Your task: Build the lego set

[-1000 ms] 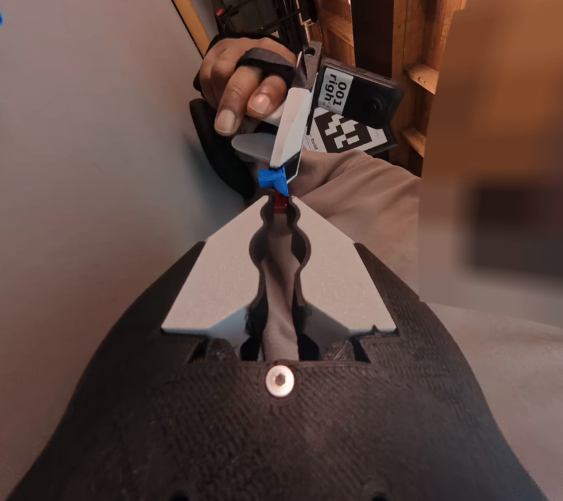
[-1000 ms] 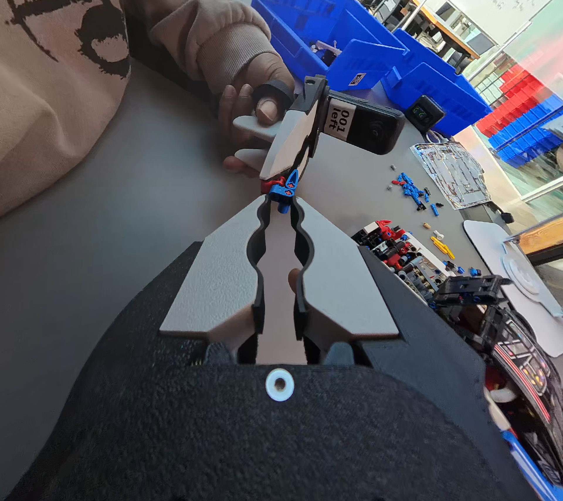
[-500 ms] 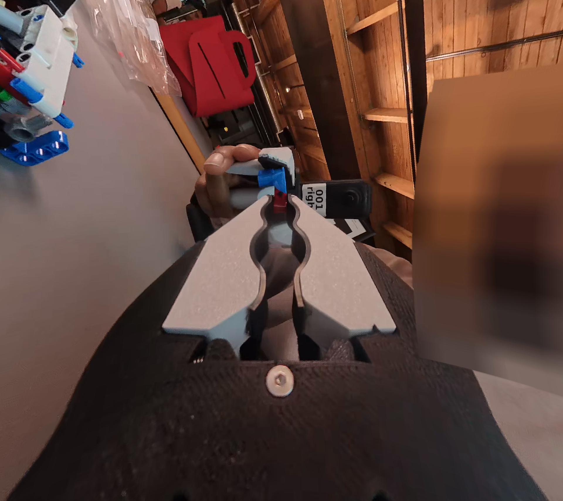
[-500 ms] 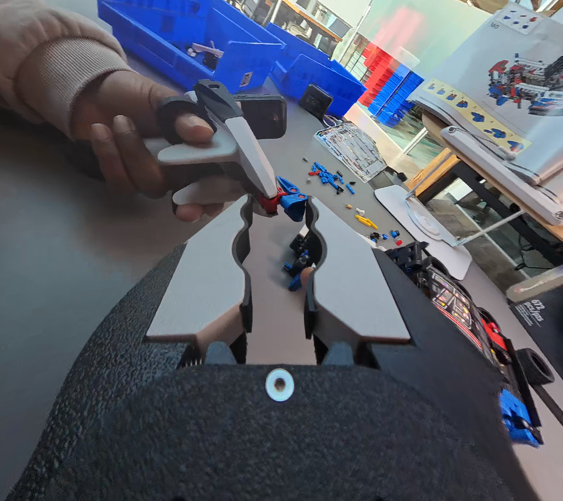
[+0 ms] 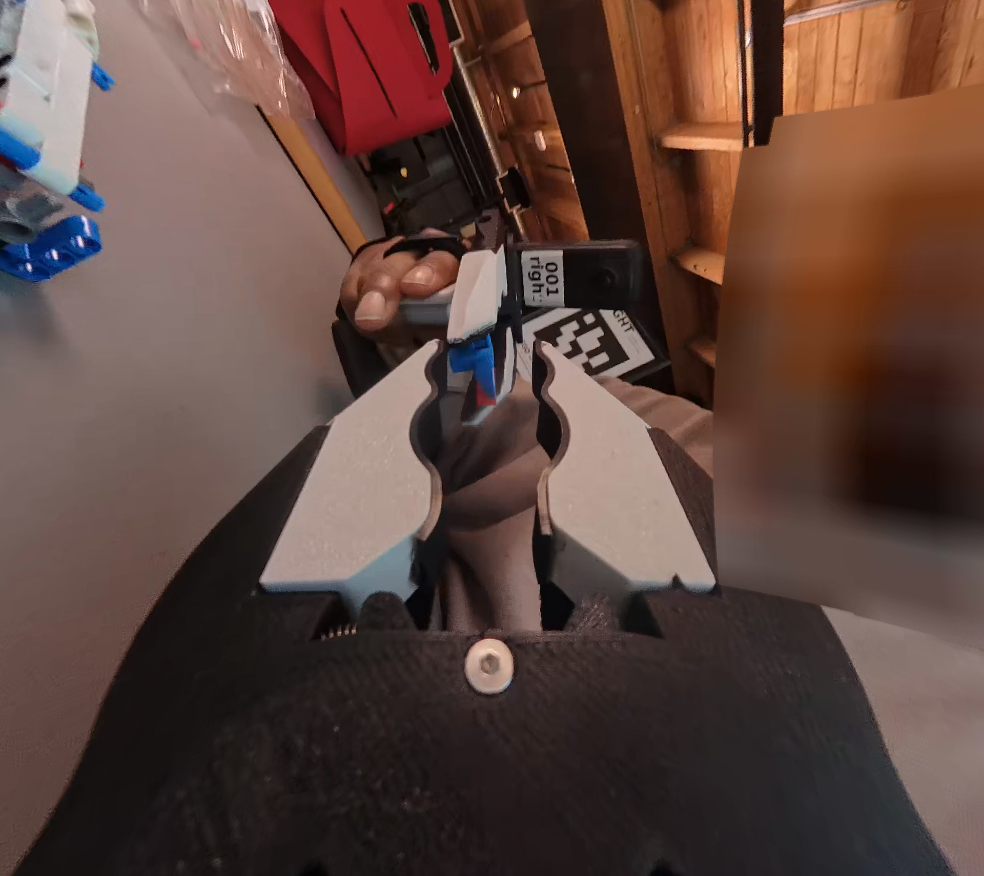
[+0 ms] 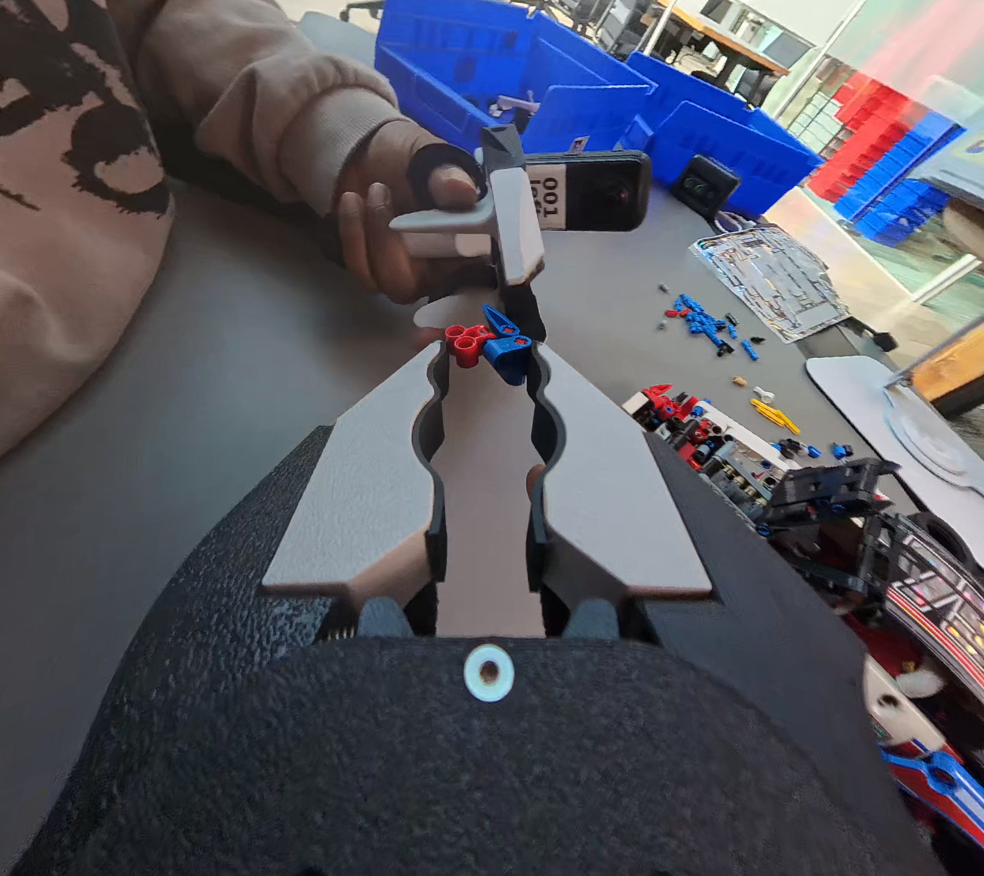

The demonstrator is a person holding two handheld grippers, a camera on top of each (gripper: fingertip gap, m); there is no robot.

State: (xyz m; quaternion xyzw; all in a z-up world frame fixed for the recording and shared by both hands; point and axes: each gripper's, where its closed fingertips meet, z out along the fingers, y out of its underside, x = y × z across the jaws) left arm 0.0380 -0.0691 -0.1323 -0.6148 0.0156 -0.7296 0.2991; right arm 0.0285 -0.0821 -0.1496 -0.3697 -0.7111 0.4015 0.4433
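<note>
A small piece made of a red connector [image 6: 464, 345] and blue parts [image 6: 508, 354] hangs in the air above the grey table [image 6: 213, 371]. My right gripper [image 6: 487, 350] is shut on it, one fingertip on the red side and one on the blue side. In the left wrist view the same piece [image 5: 471, 363] sits at the tips of the right gripper's fingers [image 5: 474, 297]. My left gripper [image 5: 487, 347] is open, its jaws apart on either side of the piece and not gripping it. Its fingers [image 6: 515, 238] show just beyond the piece in the right wrist view.
A partly built black, red and blue lego vehicle [image 6: 905, 584] and a smaller sub-assembly [image 6: 692, 430] lie at the right. Loose blue pieces [image 6: 697, 318], a foil bag [image 6: 767, 281] and blue bins [image 6: 506, 68] lie beyond. A white and blue assembly [image 5: 37, 132] is at the left. My two grippers' fingertips are within a few centimetres of each other.
The left gripper, which gripped the red end, has opened and let go. The right gripper, open half a second ago, now grips the joined red and blue piece.
</note>
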